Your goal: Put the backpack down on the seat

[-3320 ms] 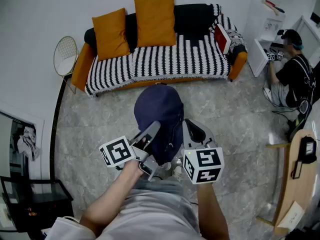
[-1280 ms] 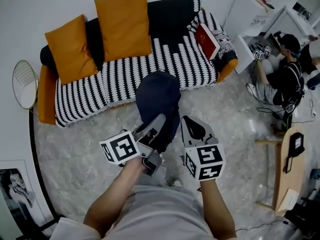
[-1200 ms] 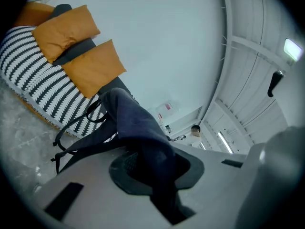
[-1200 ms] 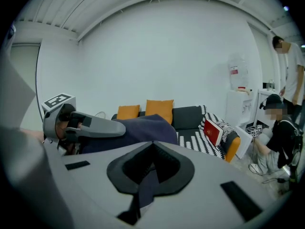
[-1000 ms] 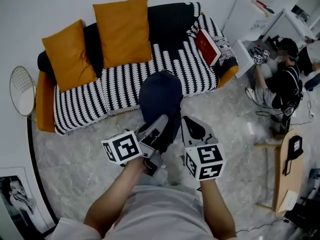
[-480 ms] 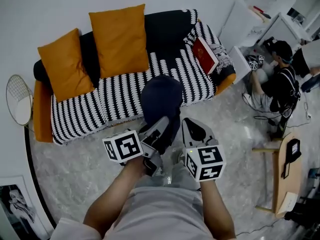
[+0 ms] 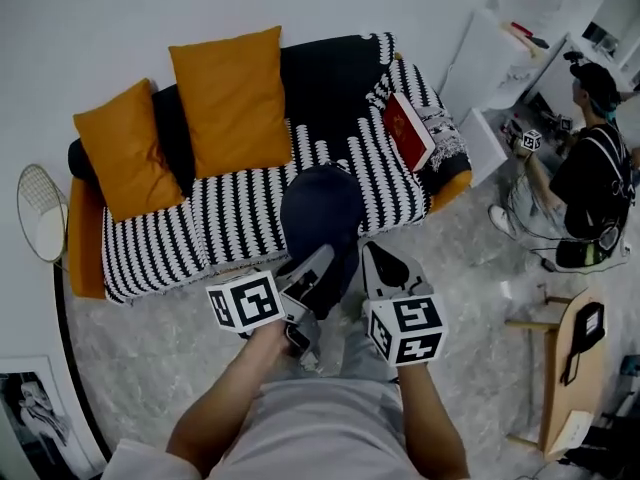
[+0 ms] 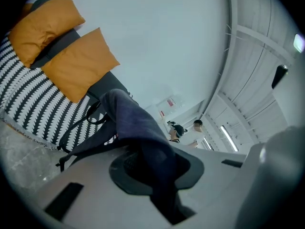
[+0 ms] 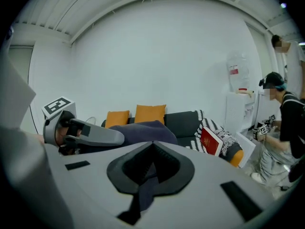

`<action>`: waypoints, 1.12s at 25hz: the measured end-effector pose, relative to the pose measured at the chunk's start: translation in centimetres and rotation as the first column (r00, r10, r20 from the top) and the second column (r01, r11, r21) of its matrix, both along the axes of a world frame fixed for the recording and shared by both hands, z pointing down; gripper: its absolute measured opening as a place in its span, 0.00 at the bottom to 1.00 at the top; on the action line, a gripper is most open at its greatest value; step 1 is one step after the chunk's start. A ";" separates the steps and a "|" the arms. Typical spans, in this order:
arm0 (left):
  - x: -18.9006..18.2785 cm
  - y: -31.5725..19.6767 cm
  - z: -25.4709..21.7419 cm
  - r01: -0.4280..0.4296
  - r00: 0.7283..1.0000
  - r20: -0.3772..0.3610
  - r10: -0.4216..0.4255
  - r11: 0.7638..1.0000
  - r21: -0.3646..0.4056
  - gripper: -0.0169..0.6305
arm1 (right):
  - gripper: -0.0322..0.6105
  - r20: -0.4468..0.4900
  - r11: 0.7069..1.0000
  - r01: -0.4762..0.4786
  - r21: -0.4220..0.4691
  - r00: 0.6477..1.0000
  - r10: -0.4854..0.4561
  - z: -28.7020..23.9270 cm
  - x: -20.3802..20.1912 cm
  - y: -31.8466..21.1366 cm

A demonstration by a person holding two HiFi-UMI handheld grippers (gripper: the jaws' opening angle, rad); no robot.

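A dark navy backpack (image 7: 320, 206) hangs in front of me over the front edge of the sofa seat (image 7: 240, 223), which has a black-and-white striped cover. My left gripper (image 7: 320, 260) is shut on the backpack's fabric (image 8: 138, 132), which runs down between its jaws. My right gripper (image 7: 374, 258) is shut on a dark strap of the backpack (image 9: 143, 185) that passes through its jaws. In the right gripper view the backpack's body (image 9: 143, 129) lies ahead, with the left gripper (image 9: 90, 133) on it. A black strap loop (image 8: 78, 123) dangles toward the seat.
Two orange cushions (image 7: 232, 96) (image 7: 128, 150) lean on the sofa back. A red book (image 7: 407, 133) rests at the sofa's right end. A person (image 7: 595, 173) stands at white furniture to the right. A wooden table (image 7: 568, 373) is at right, a round wire object (image 7: 40, 213) at left.
I have come closer to the sofa; the backpack now overlaps the seat's front edge instead of hanging over the floor. Both grippers keep the same hold.
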State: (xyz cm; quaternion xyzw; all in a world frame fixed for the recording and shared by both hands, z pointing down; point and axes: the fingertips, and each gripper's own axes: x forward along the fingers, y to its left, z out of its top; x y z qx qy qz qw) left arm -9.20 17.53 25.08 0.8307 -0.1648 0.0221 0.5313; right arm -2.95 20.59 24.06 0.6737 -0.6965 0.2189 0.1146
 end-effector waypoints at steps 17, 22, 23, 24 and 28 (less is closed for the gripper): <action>12.7 -7.5 2.5 0.120 0.991 0.062 -0.119 0.993 -0.018 0.12 | 0.05 0.062 0.992 0.113 -0.049 0.992 -0.110 2.5 14.2 -7.8; 15.1 -9.1 3.3 0.154 0.986 0.072 -0.153 0.988 -0.005 0.12 | 0.05 0.073 0.991 0.125 -0.044 0.990 -0.122 3.0 17.2 -9.5; 15.5 -9.4 3.6 0.161 0.984 0.072 -0.160 0.987 -0.006 0.12 | 0.05 0.073 0.991 0.127 -0.045 0.990 -0.123 3.1 17.6 -9.7; 15.9 -9.7 3.8 0.166 0.984 0.072 -0.165 0.986 -0.007 0.12 | 0.05 0.073 0.991 0.128 -0.046 0.990 -0.125 3.3 18.0 -9.9; 17.6 -10.9 4.5 0.162 0.985 0.068 -0.161 0.987 -0.011 0.12 | 0.05 0.071 0.989 0.134 -0.056 0.989 -0.130 3.7 19.0 -10.9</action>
